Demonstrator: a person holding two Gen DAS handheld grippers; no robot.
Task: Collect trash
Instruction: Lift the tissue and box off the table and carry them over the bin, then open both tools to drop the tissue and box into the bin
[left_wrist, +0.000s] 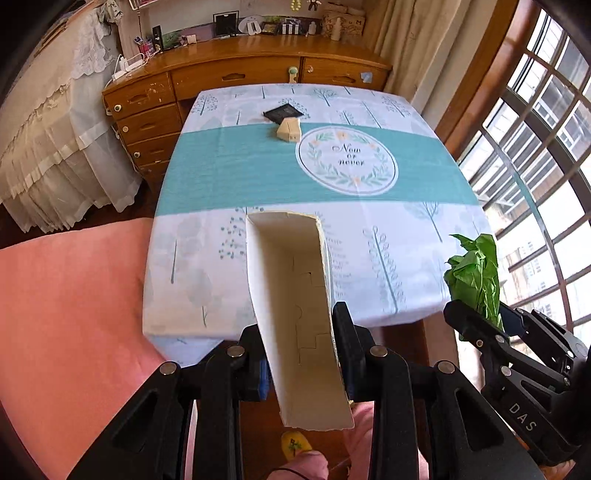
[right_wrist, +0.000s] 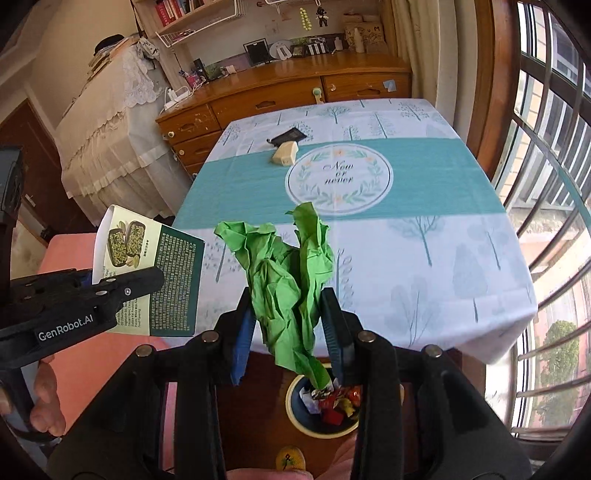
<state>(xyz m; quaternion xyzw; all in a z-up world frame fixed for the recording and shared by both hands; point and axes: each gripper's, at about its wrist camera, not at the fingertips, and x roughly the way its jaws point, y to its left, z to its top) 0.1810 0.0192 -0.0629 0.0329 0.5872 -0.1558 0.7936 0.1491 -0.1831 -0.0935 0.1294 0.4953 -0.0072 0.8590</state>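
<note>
My left gripper is shut on an opened white cardboard box, held off the table's near edge; its printed green side shows in the right wrist view. My right gripper is shut on a crumpled green paper, also seen in the left wrist view. It hangs above a round bin on the floor that holds several colourful wrappers. On the table a small cream box and a black packet lie at the far side.
A wooden dresser stands behind the table. A pink-covered seat is at the left. Windows run along the right. A lace-covered piece of furniture stands far left.
</note>
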